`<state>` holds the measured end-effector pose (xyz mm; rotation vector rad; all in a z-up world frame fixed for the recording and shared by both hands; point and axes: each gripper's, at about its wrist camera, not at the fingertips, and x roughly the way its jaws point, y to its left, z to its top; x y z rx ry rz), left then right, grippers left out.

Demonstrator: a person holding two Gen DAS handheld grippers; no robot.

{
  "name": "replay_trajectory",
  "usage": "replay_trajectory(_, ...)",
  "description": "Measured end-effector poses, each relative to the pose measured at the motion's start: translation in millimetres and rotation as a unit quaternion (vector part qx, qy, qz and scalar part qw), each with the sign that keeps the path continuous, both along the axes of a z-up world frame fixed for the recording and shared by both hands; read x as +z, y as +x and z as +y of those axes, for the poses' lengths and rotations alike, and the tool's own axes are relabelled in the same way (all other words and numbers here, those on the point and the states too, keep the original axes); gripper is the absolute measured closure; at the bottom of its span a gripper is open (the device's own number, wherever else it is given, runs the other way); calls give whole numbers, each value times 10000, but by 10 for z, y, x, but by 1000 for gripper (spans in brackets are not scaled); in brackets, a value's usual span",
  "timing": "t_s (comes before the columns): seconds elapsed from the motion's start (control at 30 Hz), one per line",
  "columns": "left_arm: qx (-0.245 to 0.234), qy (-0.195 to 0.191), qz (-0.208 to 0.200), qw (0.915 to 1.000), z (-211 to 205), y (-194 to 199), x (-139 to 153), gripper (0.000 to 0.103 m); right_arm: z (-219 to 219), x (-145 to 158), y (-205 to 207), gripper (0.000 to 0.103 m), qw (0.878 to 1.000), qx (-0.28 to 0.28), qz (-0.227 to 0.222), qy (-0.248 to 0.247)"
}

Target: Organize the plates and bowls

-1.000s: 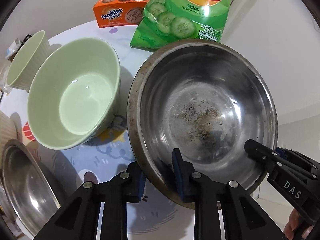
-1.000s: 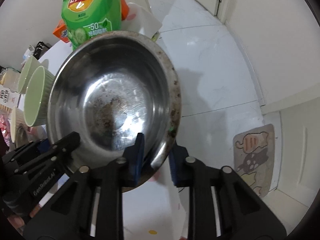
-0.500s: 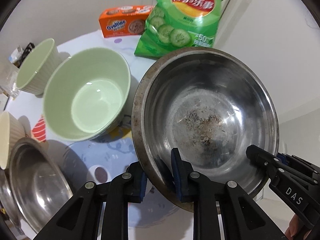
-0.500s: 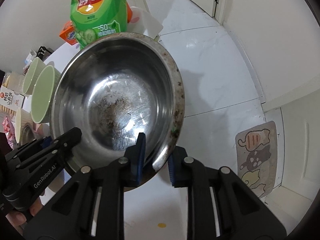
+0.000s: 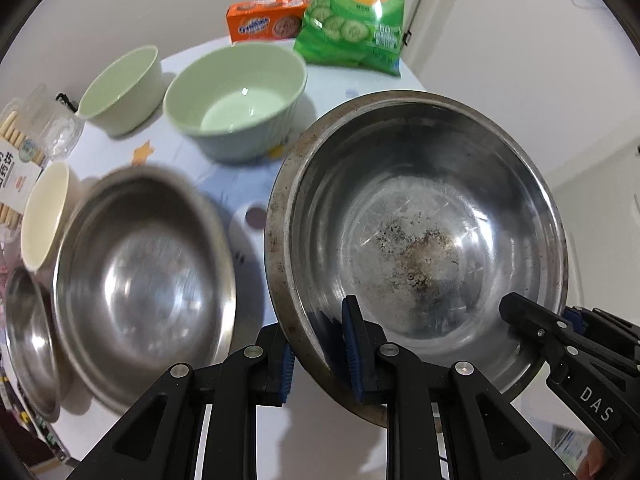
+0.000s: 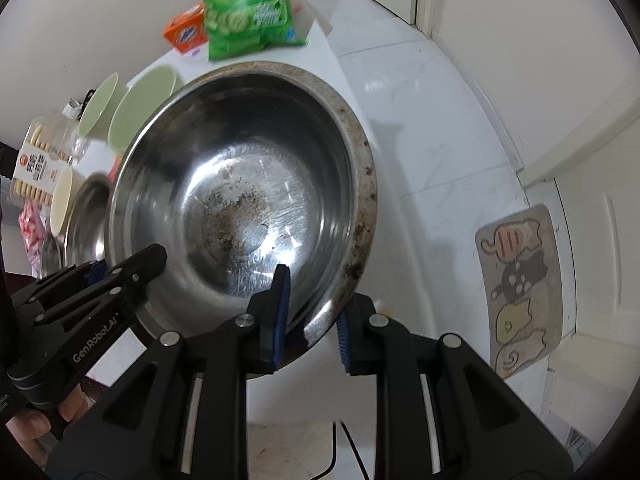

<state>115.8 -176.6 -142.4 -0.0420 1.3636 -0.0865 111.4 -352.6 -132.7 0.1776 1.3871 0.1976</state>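
You have the large steel bowl pinched by its rim in both tools: your left tool clamps the rim at the lower centre of the left wrist view, one pad inside the wall and one outside, and your right tool grips the opposite rim the same way at the lower centre of the right wrist view. The bowl fills the right half of the left view, tilted, holding nothing but a dark speckled stain on its bottom. At lower left of that view a second steel bowl sits empty on the desk, with a steel plate just beside it at the left edge and a cream cup above it. Higher up, two pale green bowls stand side by side, both empty. At the top of the frame lie an orange box and a green chip bag, and a biscuit pack shows at the left edge
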Motion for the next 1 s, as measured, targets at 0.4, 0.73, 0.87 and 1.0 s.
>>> replay_trajectory(0.4,-357,139,86,9992,207,-582,-137,81,207,-159,-717,79,9993,-290,233,-37)
replay_trajectory(0.73,-336,174,28,9993,276,-900,-189,81,267,-313,-878,78,9994,-306,156,-44)
replay_trajectory(0.87,-386,248,-70,9989,243,-929,-246,81,288,-345,-925,77,9994,-249,183,-125)
replay_trajectory(1.0,-350,228,-49,9991,246,-961,-260,79,304,-344,-963,76,9994,-239,144,-226)
